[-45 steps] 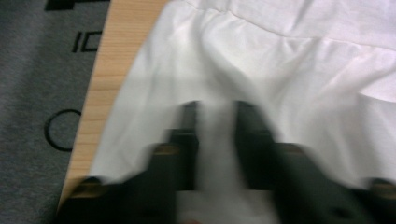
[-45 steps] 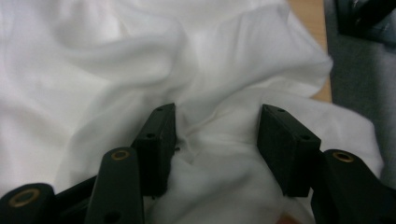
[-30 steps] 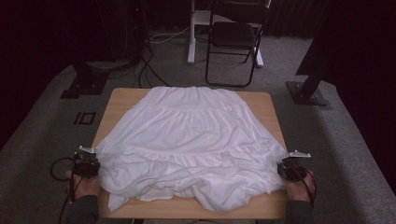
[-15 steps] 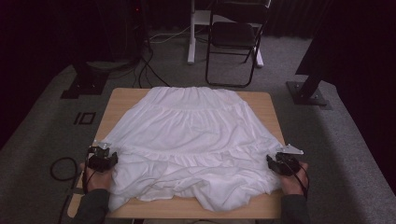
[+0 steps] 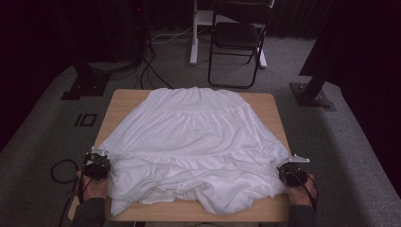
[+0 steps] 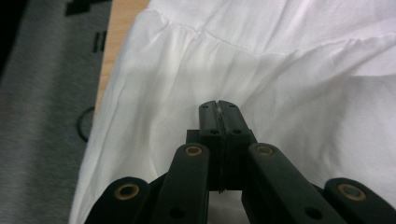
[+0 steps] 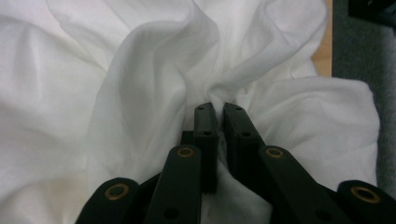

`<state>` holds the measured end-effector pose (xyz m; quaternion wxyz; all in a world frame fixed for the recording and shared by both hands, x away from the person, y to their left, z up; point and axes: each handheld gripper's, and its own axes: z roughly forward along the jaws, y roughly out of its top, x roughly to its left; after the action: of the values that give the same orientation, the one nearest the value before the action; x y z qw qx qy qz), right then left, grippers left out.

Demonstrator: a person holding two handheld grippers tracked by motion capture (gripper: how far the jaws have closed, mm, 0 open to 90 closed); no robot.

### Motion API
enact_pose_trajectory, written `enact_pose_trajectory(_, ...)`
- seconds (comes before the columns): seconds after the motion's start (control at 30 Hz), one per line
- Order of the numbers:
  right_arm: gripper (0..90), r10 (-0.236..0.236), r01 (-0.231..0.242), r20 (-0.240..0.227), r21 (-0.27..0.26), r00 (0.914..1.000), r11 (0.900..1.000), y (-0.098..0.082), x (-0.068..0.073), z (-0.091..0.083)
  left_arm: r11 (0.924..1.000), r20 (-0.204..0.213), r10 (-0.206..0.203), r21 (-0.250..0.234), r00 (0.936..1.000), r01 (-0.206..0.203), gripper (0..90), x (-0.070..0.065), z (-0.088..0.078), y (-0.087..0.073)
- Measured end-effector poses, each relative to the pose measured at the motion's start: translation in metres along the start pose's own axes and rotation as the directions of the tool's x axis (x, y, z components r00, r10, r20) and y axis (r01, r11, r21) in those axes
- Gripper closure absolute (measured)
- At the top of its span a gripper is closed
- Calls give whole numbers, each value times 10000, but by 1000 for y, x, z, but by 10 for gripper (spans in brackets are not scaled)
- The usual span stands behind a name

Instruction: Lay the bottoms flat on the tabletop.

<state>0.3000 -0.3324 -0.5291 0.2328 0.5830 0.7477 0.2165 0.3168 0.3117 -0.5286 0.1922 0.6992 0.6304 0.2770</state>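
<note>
Both grippers have moved forward along the table's side edges. The left gripper and right gripper carried the white skirt's near corners, bunching its hem.

A black folding chair stands on grey carpet beyond the table, beside what looks like a white post.

1. Looks like a dark studio or lab recording space.
2. Wooden table on grey carpet.
3. Beyond the table: folding chair, loose cables, black stand bases.
</note>
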Motion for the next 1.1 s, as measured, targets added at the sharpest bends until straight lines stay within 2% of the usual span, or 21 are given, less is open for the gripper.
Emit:
enact_pose_trajectory(0.03,804,13,-13,1,-54,10000,10000,1,0,-1,9998,108,-98,-191,9999,100,773,0,-1,1)
enact_pose_trajectory(0.07,718,88,-88,-2,-327,10000,9994,3,1,-2,9993,176,-156,-349,9997,162,701,-2,-3,3)
enact_pose_trajectory(0.13,576,57,-77,-169,-1175,9998,9930,7,4,-4,9960,510,-422,-763,9978,460,647,-5,-7,9)
enact_pose_trajectory(0.17,525,-37,15,-127,-1675,9999,9859,12,7,-6,9936,650,-451,-1009,9969,515,612,-8,-9,13)
enact_pose_trajectory(0.27,458,-348,298,-161,-2429,9993,9696,31,15,-6,9856,1310,-453,-1556,9903,656,534,-20,-10,27)
enact_pose_trajectory(0.3,438,-462,395,-225,-2414,9987,9696,38,17,-2,9850,1545,-410,-1593,9871,658,513,-24,-8,32)
enact_pose_trajectory(0.33,438,-462,395,-225,-2414,9987,9696,38,17,-2,9850,1545,-410,-1593,9871,658,498,-24,-8,32)
enact_pose_trajectory(0.37,421,-565,506,-200,-2242,9982,9732,45,18,4,9886,1727,-197,-1436,9848,449,498,-33,1,38)
enact_pose_trajectory(0.43,369,-506,446,-365,-1490,9981,9878,59,17,29,9951,1761,52,-977,9844,122,468,-42,14,41)
enact_pose_trajectory(0.5,371,-380,341,-446,-860,9983,9957,60,14,46,9993,1767,51,-381,9843,16,462,-48,27,38)
enact_pose_trajectory(0.53,394,-195,135,-673,-875,9975,9961,58,12,51,9980,1841,-60,-607,9829,175,452,-48,28,35)
enact_pose_trajectory(0.57,427,174,-266,-1115,-821,9936,9963,57,8,52,9976,1817,-14,-680,9833,140,478,-47,27,34)
enact_pose_trajectory(0.6,495,298,-397,-1204,-810,9923,9959,56,6,51,9978,1906,-4,-648,9817,130,554,-46,25,33)
enact_pose_trajectory(0.63,575,219,-318,-1284,-759,9915,9966,55,5,49,9983,2036,24,-571,9790,95,696,-45,24,33)
enact_pose_trajectory(0.67,671,159,-253,-1370,-674,9904,9974,55,6,47,9984,2113,132,-558,9773,-14,773,-45,23,32)
enact_pose_trajectory(0.7,741,68,-155,-1419,-604,9899,9981,54,6,45,9984,2130,254,-540,9767,-142,830,-46,21,31)
enact_pose_trajectory(0.77,838,177,-260,-1561,-508,9876,9984,52,6,43,9982,2101,429,-495,9767,-332,850,-48,18,28)
enact_pose_trajectory(0.87,854,246,-328,-1544,-507,9877,9982,44,9,37,9983,2383,394,-502,9704,-282,852,-43,12,20)
enact_pose_trajectory(0.93,855,255,-341,-1533,-536,9879,9980,40,10,34,9984,2439,407,-489,9690,-296,853,-41,10,16)
enact_pose_trajectory(0.97,855,254,-339,-1551,-525,9876,9980,36,11,31,9987,2515,415,-397,9670,-325,853,-36,3,8)
enact_pose_trajectory(1.1,855,428,-508,-1641,-452,9855,9977,11,17,12,9989,2593,467,-211,9647,-427,853,-30,-10,-8)
